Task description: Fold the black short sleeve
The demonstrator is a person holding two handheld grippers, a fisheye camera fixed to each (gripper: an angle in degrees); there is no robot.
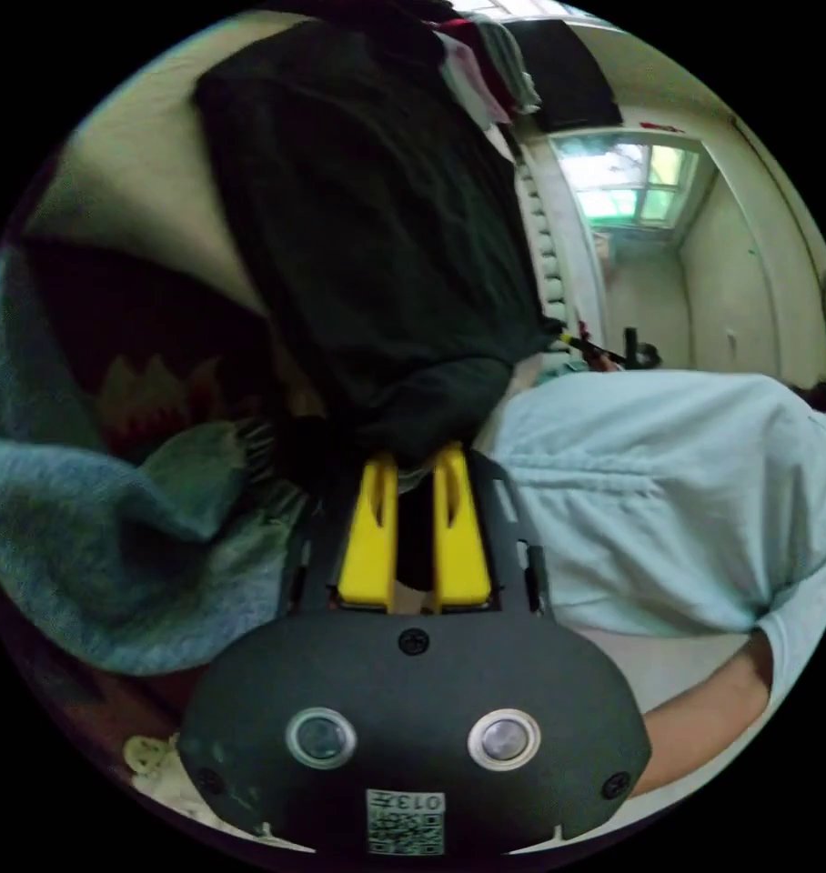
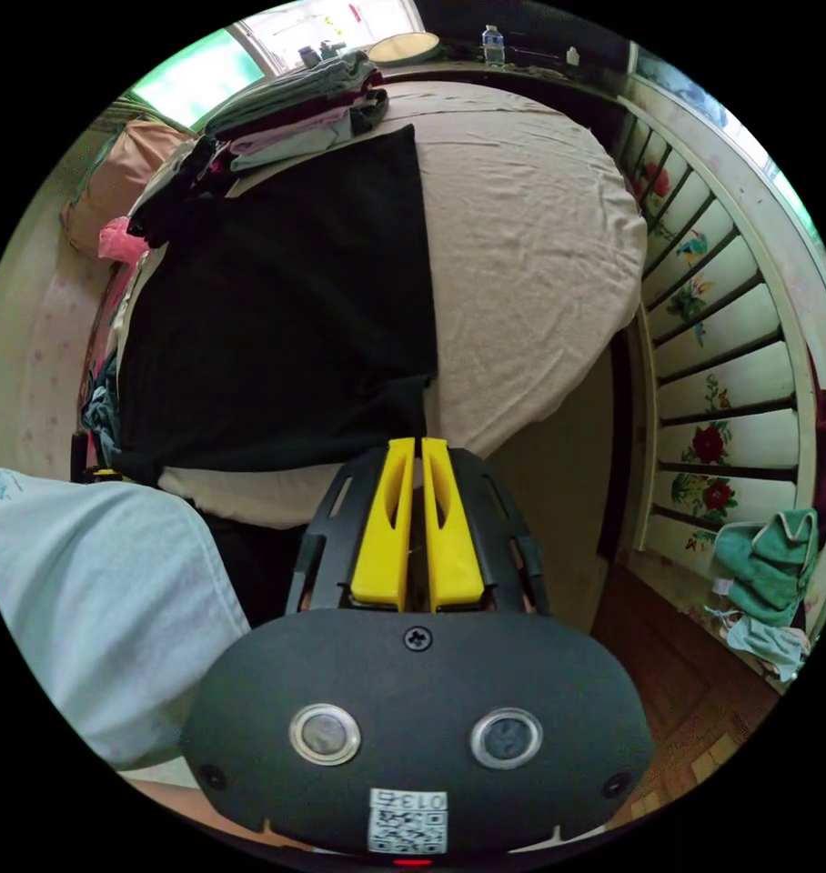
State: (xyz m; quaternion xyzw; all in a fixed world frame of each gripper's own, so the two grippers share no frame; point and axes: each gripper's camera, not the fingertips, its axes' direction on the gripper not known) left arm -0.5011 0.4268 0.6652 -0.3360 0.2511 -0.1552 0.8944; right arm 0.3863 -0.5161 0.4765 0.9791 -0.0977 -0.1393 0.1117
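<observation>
The black short sleeve shirt (image 2: 277,309) lies flat on the beige bed sheet (image 2: 531,236), its near edge along the bed's side. My right gripper (image 2: 418,444) has its yellow jaws pressed together on the shirt's near corner. In the left gripper view the black shirt (image 1: 367,227) stretches away from me, and my left gripper (image 1: 415,455) is shut on a bunched dark corner of it. The right gripper (image 1: 604,350) shows small at the shirt's other near corner. The left gripper (image 2: 95,473) peeks out beside the person's pale top.
A stack of folded clothes (image 2: 295,105) sits at the bed's far end. A white board with painted flowers (image 2: 713,382) stands to the right, with a green cloth (image 2: 768,555) hanging on it. The person's pale blue top (image 1: 668,491) is close by. A blue-green blanket (image 1: 95,536) lies beside the left gripper.
</observation>
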